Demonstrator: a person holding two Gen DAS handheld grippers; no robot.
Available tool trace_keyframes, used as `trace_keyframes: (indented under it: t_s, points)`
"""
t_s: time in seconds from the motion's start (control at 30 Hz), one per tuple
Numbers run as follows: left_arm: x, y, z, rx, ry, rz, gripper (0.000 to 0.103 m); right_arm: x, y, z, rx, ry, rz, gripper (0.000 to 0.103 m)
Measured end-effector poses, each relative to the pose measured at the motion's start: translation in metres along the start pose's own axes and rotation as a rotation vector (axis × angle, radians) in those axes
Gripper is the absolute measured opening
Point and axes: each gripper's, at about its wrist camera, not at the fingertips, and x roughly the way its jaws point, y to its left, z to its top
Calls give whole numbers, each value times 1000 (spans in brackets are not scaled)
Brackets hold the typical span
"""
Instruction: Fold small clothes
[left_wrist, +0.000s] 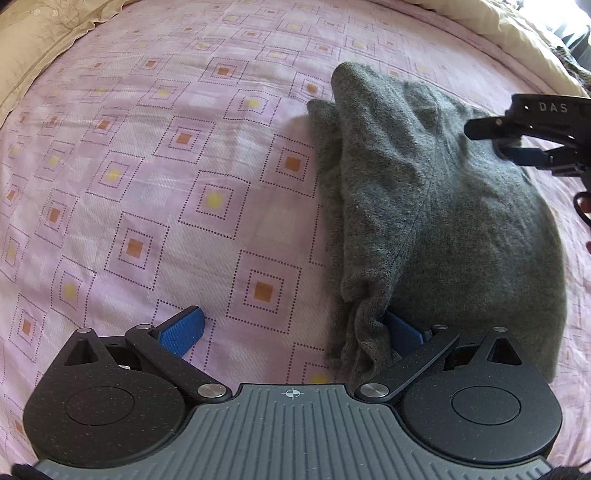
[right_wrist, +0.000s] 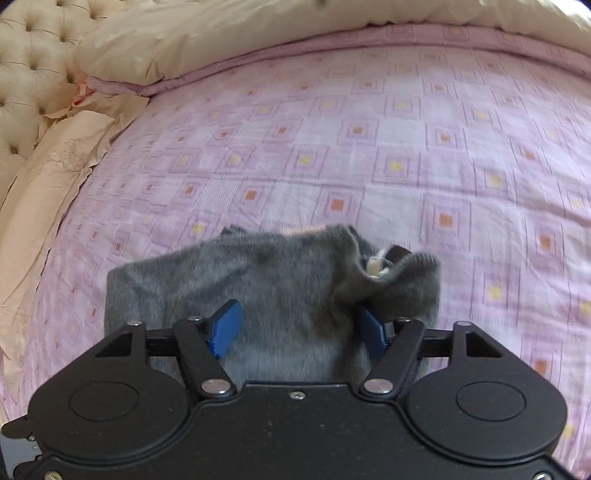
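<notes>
A grey knit garment (left_wrist: 436, 206) lies bunched and partly folded on the pink patterned bedsheet (left_wrist: 177, 155). My left gripper (left_wrist: 293, 332) is open wide at the garment's near corner. Its left pad (left_wrist: 184, 330) rests over bare sheet, and a hanging fold partly hides its right pad (left_wrist: 404, 334). In the left wrist view my right gripper (left_wrist: 506, 147) hovers over the garment's far right side. In the right wrist view the right gripper (right_wrist: 298, 330) is open over the grey garment (right_wrist: 280, 280). The collar with a white label (right_wrist: 376, 267) bunches above its right pad (right_wrist: 371, 332).
A cream quilt (right_wrist: 221, 40) lies rolled along the far side of the bed. A beige pillow (right_wrist: 55, 177) and a tufted headboard (right_wrist: 26, 74) are at the left. Wide bare bedsheet (right_wrist: 424, 147) stretches beyond the garment.
</notes>
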Motion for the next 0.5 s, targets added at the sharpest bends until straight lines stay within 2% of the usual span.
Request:
trace_keyframes:
  t_s: [0.13, 0.27, 0.37, 0.5]
  points:
    - [-13, 3, 7, -25, -7, -50, 103, -23, 3, -1, -18, -101, -14, 82]
    - [-32, 4, 26, -15, -69, -102, 103, -57, -11, -17, 38, -185, -9, 89]
    - [-38, 2, 49, -18, -112, -136, 103, -76, -26, -42, 93, -181, -16, 91]
    - [-25, -5, 81, -19, -122, -173, 103, -84, -41, -79, 150, -124, -19, 92]
